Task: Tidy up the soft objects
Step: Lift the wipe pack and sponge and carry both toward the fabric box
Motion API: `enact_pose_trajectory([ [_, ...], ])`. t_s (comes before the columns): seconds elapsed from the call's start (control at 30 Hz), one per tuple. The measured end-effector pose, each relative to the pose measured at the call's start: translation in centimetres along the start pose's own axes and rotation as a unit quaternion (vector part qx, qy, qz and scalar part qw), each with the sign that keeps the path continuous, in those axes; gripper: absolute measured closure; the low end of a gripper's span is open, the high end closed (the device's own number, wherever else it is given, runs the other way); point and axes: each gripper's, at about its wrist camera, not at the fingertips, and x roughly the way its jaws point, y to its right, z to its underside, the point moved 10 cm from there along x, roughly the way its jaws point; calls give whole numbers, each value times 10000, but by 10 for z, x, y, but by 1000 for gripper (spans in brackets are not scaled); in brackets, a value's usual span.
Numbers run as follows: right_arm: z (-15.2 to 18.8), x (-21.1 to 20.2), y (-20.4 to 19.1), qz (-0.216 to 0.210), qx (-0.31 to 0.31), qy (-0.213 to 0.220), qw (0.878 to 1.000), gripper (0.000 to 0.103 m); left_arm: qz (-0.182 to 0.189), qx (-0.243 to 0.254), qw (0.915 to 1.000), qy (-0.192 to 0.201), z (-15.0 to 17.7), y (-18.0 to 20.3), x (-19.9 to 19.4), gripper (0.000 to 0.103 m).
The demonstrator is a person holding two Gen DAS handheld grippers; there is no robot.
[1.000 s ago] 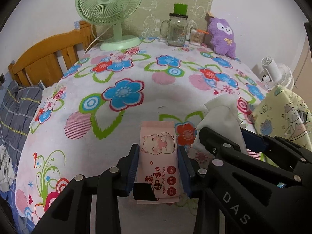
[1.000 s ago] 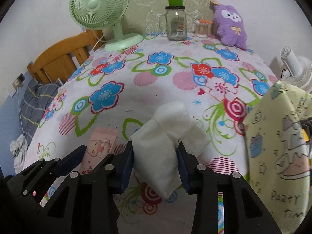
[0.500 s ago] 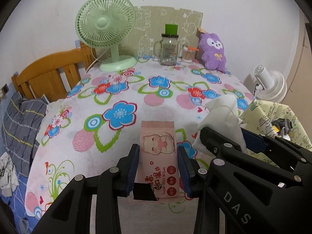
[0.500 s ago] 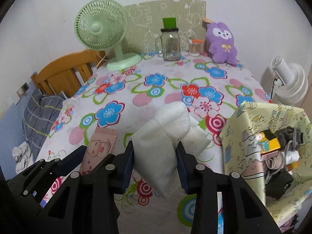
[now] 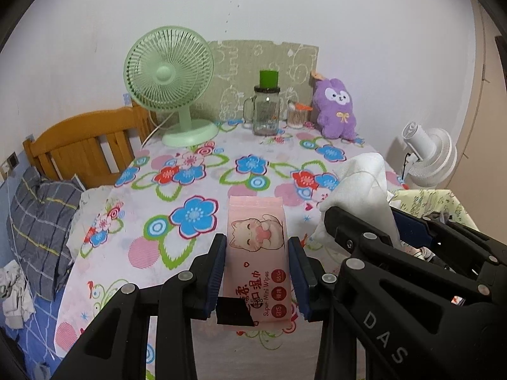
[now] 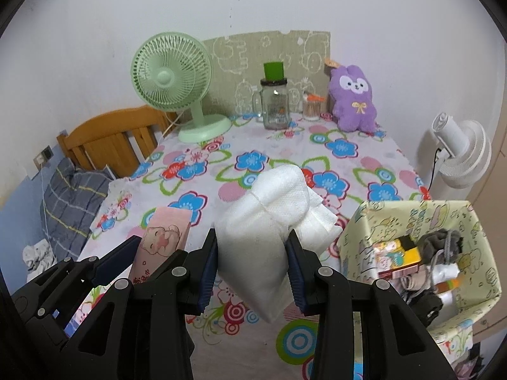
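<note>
Both my grippers grip loads above the near table edge: left gripper (image 5: 257, 264) clamps the pink wipes pack (image 5: 256, 247), right gripper (image 6: 252, 261) squeezes white tissues (image 6: 263, 240) beside the basket (image 6: 358, 237).

Near end of pink wipes pack (image 5: 256, 262) hidden behind a black tab on the left gripper (image 5: 257, 272); its Chinese print partly covered. White tissue pack (image 6: 263, 237): both flanks hidden by the right gripper (image 6: 252, 267) pads. Yellow printed box (image 6: 424, 221), near right: contents a jumble, dark cords and small cartons, not identifiable. Label on glass jar (image 6: 275, 104) too small to read. Bedding (image 5: 35, 221) at left runs out of view.
</note>
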Motion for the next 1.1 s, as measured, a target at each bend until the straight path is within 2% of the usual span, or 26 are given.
enact_pose_trajectory([
  [0.47, -20, -24, 19, 69, -39, 284, 9996, 60, 103, 63, 9996, 267, -19, 25, -14, 64],
  [1.1, -25, -40, 80, 409, 58, 397, 9984, 60, 370, 346, 9983, 305, -29, 87, -8, 64],
])
